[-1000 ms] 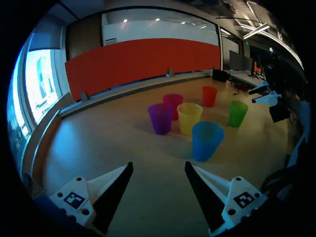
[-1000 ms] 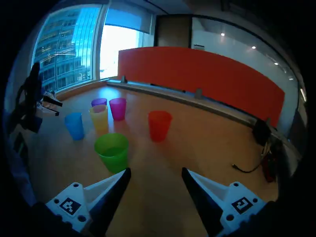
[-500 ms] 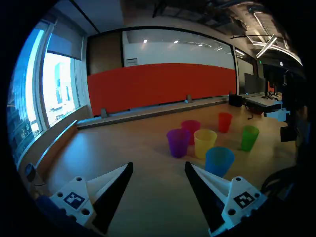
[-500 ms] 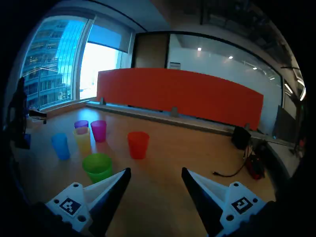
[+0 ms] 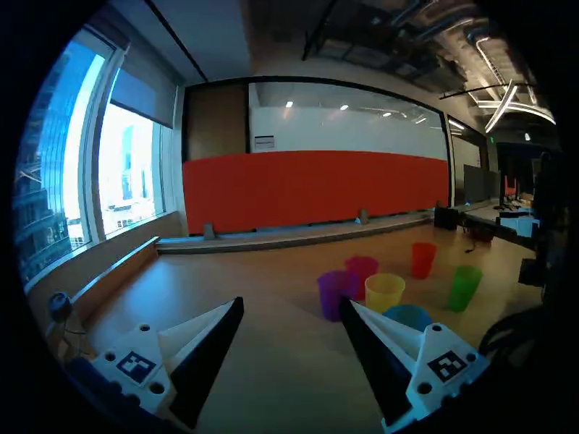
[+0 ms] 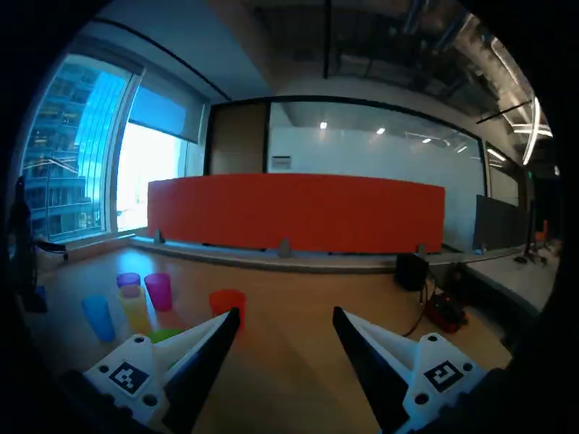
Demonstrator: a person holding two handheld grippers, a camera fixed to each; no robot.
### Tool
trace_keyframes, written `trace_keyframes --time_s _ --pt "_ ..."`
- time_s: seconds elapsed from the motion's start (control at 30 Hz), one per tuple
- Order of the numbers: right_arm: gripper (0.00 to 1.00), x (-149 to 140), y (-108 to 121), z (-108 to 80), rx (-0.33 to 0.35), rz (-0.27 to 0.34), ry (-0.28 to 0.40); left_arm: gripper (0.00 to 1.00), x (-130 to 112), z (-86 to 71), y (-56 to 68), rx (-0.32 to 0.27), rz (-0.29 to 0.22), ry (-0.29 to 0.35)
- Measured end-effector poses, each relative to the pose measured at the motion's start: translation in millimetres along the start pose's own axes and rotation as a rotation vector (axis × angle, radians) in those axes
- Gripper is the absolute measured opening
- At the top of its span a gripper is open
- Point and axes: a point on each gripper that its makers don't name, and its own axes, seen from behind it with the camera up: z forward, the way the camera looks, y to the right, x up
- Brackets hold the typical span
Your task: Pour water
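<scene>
Six plastic cups stand grouped on the wooden tabletop (image 5: 239,289). In the left gripper view I see the purple cup (image 5: 333,293), magenta cup (image 5: 362,269), yellow cup (image 5: 384,291), red cup (image 5: 423,259) and green cup (image 5: 465,286). The blue cup (image 5: 407,315) is partly hidden behind my finger. My left gripper (image 5: 289,312) is open and holds nothing. In the right gripper view the blue cup (image 6: 98,317), yellow cup (image 6: 134,307), purple cup (image 6: 128,278), magenta cup (image 6: 158,291) and red cup (image 6: 226,301) show. The green cup (image 6: 165,335) peeks past a finger. My right gripper (image 6: 286,318) is open, holding nothing.
A long red partition (image 5: 311,184) runs along the table's far edge, with tall windows (image 5: 65,188) to the left. A black box (image 6: 410,270) and cables (image 6: 440,312) lie at the right of the table. Bare wood stretches in front of both grippers.
Both grippers have tilted upward, so the cups have slid low in each view and more wall and ceiling shows. The blue and green cups are now partly behind fingers. Both stay open.
</scene>
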Motion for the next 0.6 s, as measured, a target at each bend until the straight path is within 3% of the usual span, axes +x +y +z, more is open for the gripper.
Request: trace_keyframes --time_s 0.3,0.6 --pt "0.99 42 11 -8.3 -0.092 0.034 0.16 0.98 44 -3.6 -2.2 0.054 -0.032 0.122" --pt "0.99 49 8 -11.0 -0.135 0.051 0.207 0.98 58 -6.9 -1.4 0.111 -0.041 0.182"
